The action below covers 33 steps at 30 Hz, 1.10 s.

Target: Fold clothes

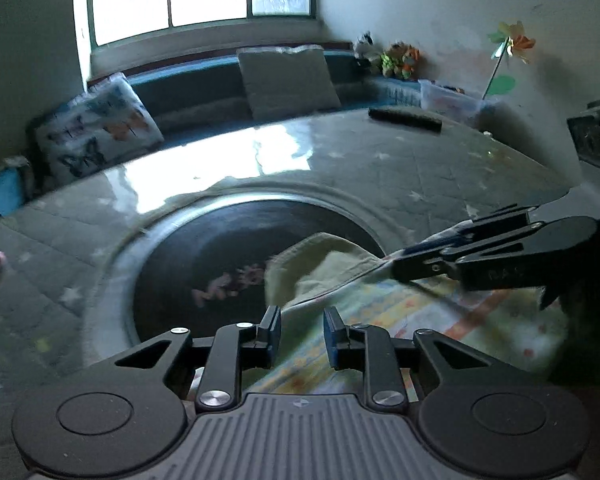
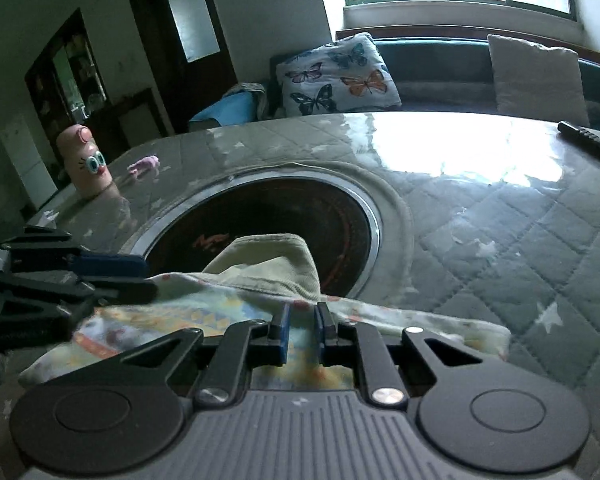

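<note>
**Inventory, from my two grippers, fold in hand**

- **Garment point(image 1: 380, 312), one.** It is lying at the near edge of the table point(image 2: 500, 240). Its printed side is facing up and a pale green flap is turning back over the rim of the round dark inset point(image 1: 220, 260). I judge it is sitting near so that both my tools are reaching it without stretching. How many folds it is carrying, I cannot tell.
- **Left gripper point(image 1: 302, 336), one.** Its jaws are standing moderately apart and straddling the seam where print meets the green flap, with nothing clamped. I am probably lining it up on that edge.
- **Right gripper point(image 2: 302, 332), one.** Its jaws are standing narrow, with printed cloth showing in the gap. Whether they are actually pinching it, I cannot tell. From the left wrist view its tips are meeting the same hem farther along, so I am spacing my two tools along one edge to keep it straight.
- **Cushions, two.** A butterfly cushion point(image 2: 336, 76) and a plain cushion point(image 2: 536, 76) are leaning on the bench beyond the table.
- **Dark bar point(image 1: 404, 119), one.** It is lying at the far edge, well apart from the garment.
- **Pink container with a cartoon face point(image 2: 90, 164), one, and small pink toy point(image 2: 144, 166), one.** Both are standing off to my left, clear of the work.
</note>
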Motion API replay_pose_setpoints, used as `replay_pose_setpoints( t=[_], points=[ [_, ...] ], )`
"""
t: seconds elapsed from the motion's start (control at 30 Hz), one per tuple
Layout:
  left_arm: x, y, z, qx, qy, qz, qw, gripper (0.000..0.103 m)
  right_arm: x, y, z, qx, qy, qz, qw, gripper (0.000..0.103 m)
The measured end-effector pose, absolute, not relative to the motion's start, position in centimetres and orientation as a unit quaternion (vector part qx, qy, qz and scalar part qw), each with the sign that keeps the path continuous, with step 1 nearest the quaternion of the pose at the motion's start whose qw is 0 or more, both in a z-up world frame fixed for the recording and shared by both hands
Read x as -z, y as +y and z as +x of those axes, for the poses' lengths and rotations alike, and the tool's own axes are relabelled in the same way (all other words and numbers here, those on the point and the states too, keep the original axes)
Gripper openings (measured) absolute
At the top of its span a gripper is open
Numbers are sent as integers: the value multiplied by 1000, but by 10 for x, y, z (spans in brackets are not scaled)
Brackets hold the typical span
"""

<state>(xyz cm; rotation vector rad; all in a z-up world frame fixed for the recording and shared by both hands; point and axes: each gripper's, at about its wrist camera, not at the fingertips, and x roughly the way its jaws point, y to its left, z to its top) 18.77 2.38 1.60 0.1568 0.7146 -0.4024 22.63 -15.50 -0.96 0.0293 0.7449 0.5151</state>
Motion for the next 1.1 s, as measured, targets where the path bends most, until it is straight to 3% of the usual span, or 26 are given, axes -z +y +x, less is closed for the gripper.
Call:
replay_pose_setpoints(
  t=[0.2, 0.53, 1.1],
  points=[
    [-5, 16, 206, 185, 358, 77, 912, 26, 17, -151, 236, -247, 367, 6, 897, 13],
    [-6, 12, 198, 185, 363, 72, 911, 25, -6, -147, 197, -294, 335, -25, 895, 14],
    [0, -1, 182, 180, 355, 68, 915, 25, 4, -112, 117, -356, 306, -124, 874, 15]
  ],
)
